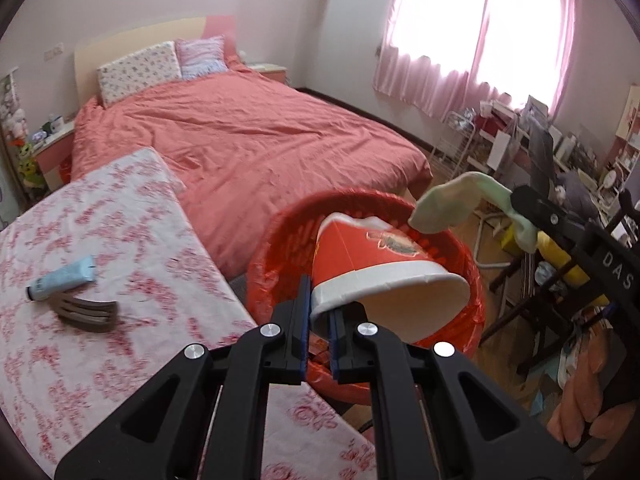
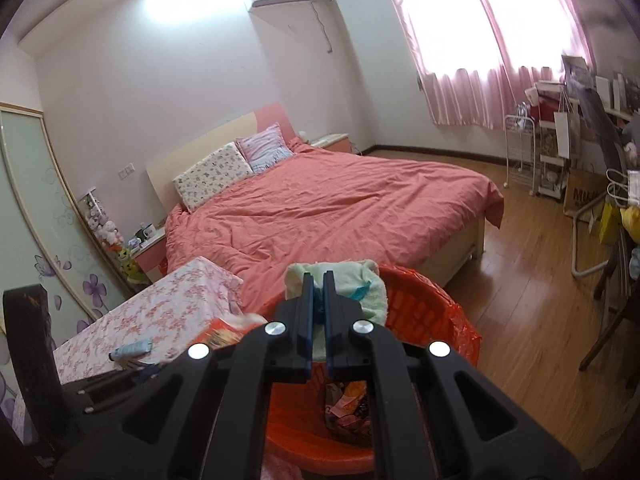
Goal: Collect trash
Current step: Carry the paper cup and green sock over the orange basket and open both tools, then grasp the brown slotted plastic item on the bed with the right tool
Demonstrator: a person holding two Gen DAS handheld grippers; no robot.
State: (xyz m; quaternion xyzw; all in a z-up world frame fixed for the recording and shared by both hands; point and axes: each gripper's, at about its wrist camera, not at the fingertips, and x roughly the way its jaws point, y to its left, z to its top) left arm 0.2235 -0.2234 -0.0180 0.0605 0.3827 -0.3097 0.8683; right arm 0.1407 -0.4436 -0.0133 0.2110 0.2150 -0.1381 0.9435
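Coral-covered bed [image 1: 248, 140], two pillows [image 1: 138, 70], pink curtains [image 1: 472, 36].

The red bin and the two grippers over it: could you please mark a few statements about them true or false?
1. The left gripper is shut on the rim of a red paper cup. True.
2. The right gripper holds a blue tube. False: it is shut on a pale green sock; the blue tube lies on the floral tablecloth.
3. The red bin is lined with a red plastic bag. True.
4. The bin is empty. False: the right wrist view shows a colourful wrapper at the bottom.
5. The cup already lies in the bin. False: it is held above the bin's opening.
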